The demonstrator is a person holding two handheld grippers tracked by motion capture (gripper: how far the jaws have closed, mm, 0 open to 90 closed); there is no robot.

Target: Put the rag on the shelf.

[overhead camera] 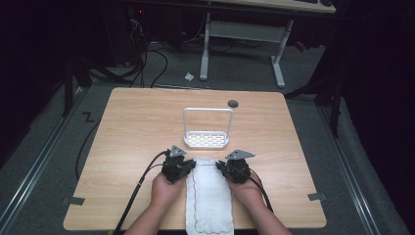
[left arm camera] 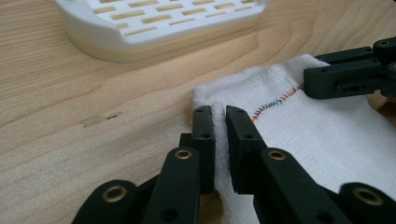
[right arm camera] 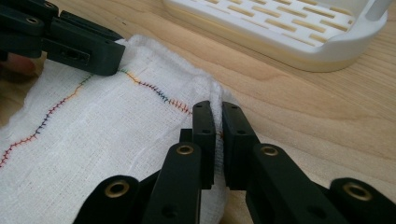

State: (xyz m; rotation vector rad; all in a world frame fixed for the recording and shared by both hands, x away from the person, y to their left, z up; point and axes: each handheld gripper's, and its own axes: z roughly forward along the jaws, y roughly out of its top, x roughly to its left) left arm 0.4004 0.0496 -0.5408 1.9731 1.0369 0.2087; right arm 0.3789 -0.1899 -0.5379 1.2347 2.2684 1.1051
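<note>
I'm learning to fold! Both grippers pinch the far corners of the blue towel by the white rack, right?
Not quite: the towel is white, with colourful stitching, as the right gripper view shows. Both grippers, left and right, do pinch its far corners by the white rack.

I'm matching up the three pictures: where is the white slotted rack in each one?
High view: white slotted rack at table centre, beyond the cloth.
Left gripper view: rack at top, left of centre.
Right gripper view: rack at top right.
Shared landmark: the cloth's coloured stitching.

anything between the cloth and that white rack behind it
Nothing visible: bare table separates the cloth from the white rack. The left gripper and right gripper pinch its far corners.
</note>
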